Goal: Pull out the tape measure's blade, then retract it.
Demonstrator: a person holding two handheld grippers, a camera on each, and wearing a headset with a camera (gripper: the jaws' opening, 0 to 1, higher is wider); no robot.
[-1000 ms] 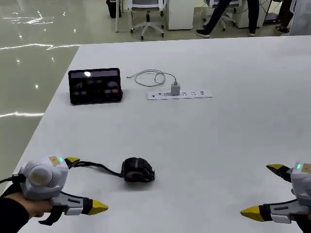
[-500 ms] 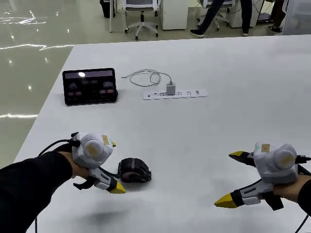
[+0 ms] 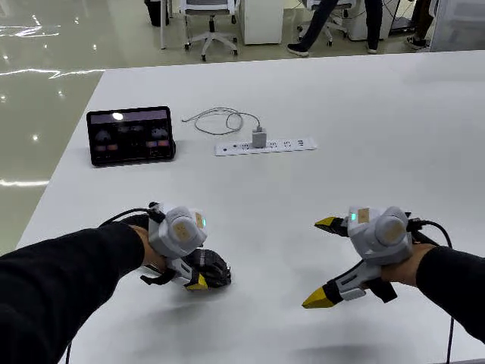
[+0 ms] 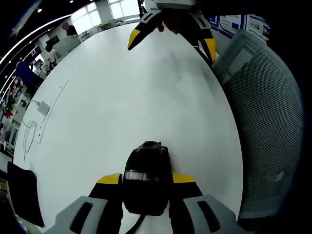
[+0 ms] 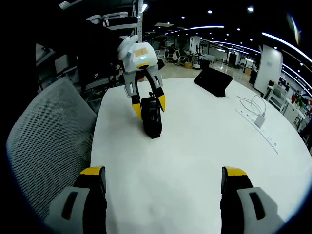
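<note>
A black tape measure (image 3: 212, 268) lies on the white table (image 3: 303, 189) near its front left. My left gripper (image 3: 202, 275) is down over it, and in the left gripper view its yellow fingertips (image 4: 109, 179) press against both sides of the tape measure's case (image 4: 146, 161). No blade is out of the case. The right gripper view shows the left gripper (image 5: 148, 106) straddling the tape measure (image 5: 152, 119). My right gripper (image 3: 321, 262) hovers open to the right, well apart from the case, with nothing between its fingertips (image 5: 92, 171). That open right gripper (image 4: 171, 43) also faces the left gripper's camera.
A dark tablet (image 3: 129, 135) stands at the back left. Beside it lies a white power strip (image 3: 265, 144) with a charger and a coiled cable (image 3: 220, 120). A grey mesh chair (image 5: 44, 156) sits at the table's near edge. Office chairs stand beyond the table.
My left gripper has moved right from beside the tape measure onto it and closed on its case. My right gripper has come in and up towards the middle, still open.
</note>
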